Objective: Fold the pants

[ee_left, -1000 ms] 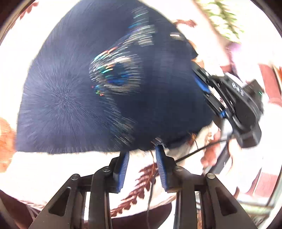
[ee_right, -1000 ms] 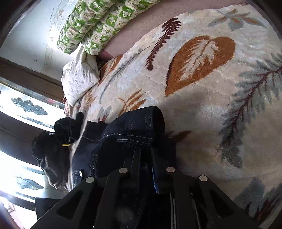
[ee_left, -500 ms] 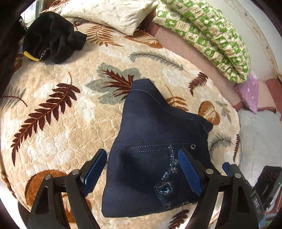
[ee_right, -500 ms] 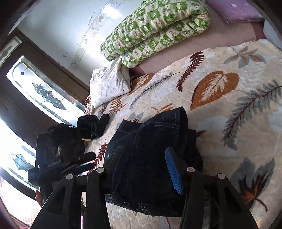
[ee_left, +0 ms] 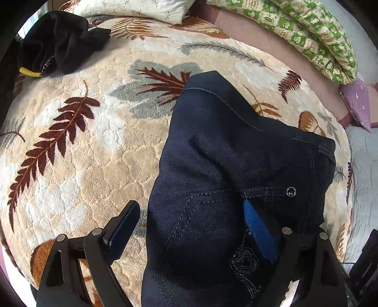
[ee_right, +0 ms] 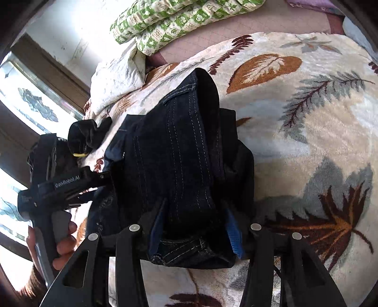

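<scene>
The dark blue jeans lie folded in a thick bundle on the leaf-patterned blanket, back pocket and embroidery up. My left gripper is open wide above the bundle's near edge, one finger over the blanket, the other over the pocket. In the right wrist view the jeans show as a stacked fold. My right gripper is open, its fingers either side of the fold's near end. The left gripper also shows in the right wrist view, held by a hand.
A black garment lies at the blanket's far left. A white pillow and a green patterned quilt lie along the back. A purple pillow is at the right. A window stands to the left.
Both grippers have opened and let go of the jeans, which now lie folded on the blanket. Both have drawn back from the cloth; the right one has since come close over the fold's end.
</scene>
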The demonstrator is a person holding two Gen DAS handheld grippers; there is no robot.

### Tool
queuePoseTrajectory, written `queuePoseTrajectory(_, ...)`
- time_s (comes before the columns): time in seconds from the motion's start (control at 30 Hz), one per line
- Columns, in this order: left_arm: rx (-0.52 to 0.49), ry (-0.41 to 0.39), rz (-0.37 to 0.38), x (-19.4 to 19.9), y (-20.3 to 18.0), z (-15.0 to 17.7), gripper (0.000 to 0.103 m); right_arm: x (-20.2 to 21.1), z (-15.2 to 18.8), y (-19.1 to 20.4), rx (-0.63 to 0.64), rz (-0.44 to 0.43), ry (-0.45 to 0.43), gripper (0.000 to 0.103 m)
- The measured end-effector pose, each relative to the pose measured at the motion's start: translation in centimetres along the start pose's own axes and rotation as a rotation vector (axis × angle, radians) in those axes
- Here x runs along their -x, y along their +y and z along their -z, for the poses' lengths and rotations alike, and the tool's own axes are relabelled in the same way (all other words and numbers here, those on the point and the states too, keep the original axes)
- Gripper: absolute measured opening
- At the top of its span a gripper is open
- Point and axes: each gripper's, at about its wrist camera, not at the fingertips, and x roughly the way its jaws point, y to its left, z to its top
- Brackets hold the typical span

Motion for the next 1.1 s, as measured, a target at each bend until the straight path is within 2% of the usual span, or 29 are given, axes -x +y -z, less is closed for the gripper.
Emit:
queuePoseTrajectory(0.13, -0.012, -0.015, 0.015, 1.4, -0.3, 0.4, 0.085, 2.5, -0.8, -1.1, -0.123, -0.126, -0.050, 0.055)
queuePoseTrajectory(0.23, -0.030, -0.034, 0.013, 2.3, -0.3, 0.7, 0.085, 3.5, -1.6, -1.8, -0.177, -0.162, -0.079, 0.060)
queuePoseTrajectory(0.33, -0.046, -0.053, 0.009, 3.2, -0.1, 1.1, 0.085, 3.5, -2.0, -2.3, -0.194, -0.144, -0.068, 0.067)
queuePoseTrajectory(0.47, -0.058, -0.072, 0.002, 5.1, 0.7, 1.5, 0.085, 2.6, -2.0, -2.9, -0.211, -0.115, -0.040, 0.067)
queuePoseTrajectory(0.6, -0.046, -0.076, 0.052, 7.1, 2.9, 0.8, 0.086, 1.6, -1.9, -3.7, -0.234, -0.081, -0.018, 0.072)
queuePoseTrajectory(0.7, -0.031, -0.050, 0.106, 7.6, 4.8, -0.2, 0.087, 1.3, -1.9, -4.4, -0.255, -0.079, 0.003, 0.074)
queuePoseTrajectory(0.83, -0.021, -0.015, 0.122, 7.0, 6.5, -1.3, 0.087, 1.2, -2.2, -5.0, -0.270, -0.075, 0.014, 0.077)
queuePoseTrajectory(1.1, -0.005, 0.086, 0.152, 3.9, 6.6, -1.8, 0.090, 0.7, -2.8, -5.1, -0.272, -0.081, 0.036, 0.082)
